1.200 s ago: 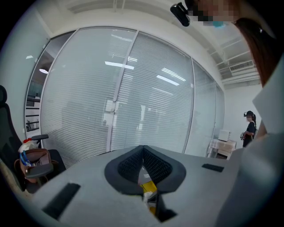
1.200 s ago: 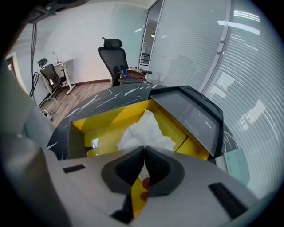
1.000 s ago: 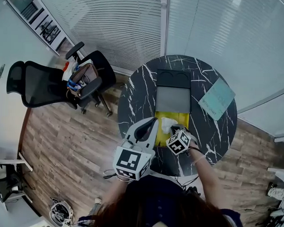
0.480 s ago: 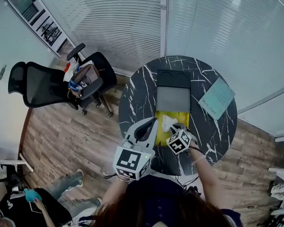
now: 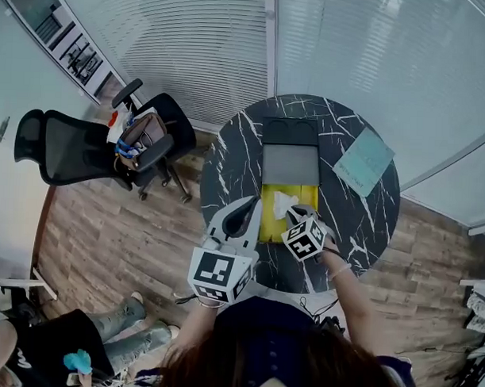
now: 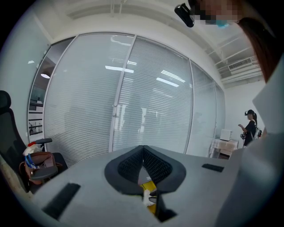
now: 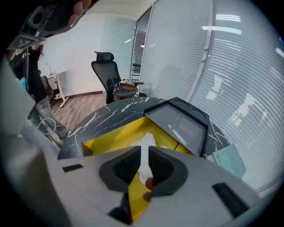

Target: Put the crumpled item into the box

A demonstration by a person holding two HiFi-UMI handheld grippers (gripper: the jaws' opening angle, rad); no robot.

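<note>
A crumpled white paper (image 5: 283, 204) hangs over the open yellow box (image 5: 270, 226) on the round black marble table (image 5: 227, 168). My right gripper (image 5: 293, 213) is shut on its near end. In the right gripper view the paper (image 7: 146, 142) shows in the narrow gap of that gripper (image 7: 144, 153), above the box's yellow floor (image 7: 115, 137). The box's grey lid (image 5: 290, 163) lies open behind it. At the box's left edge my left gripper (image 5: 246, 217) is raised and shut, with nothing in it. In its own view the left gripper (image 6: 143, 147) has its jaws touching.
A pale green sheet (image 5: 363, 162) lies on the table's right side. Two black office chairs (image 5: 57, 146) (image 5: 153, 130) stand left of the table, one with a bag on it. A person (image 5: 46, 348) is on the wooden floor at the lower left. Glass walls with blinds lie beyond.
The right gripper and the paper have edged slightly farther over the box. A person has come into view at the lower left. The left gripper has barely moved.
</note>
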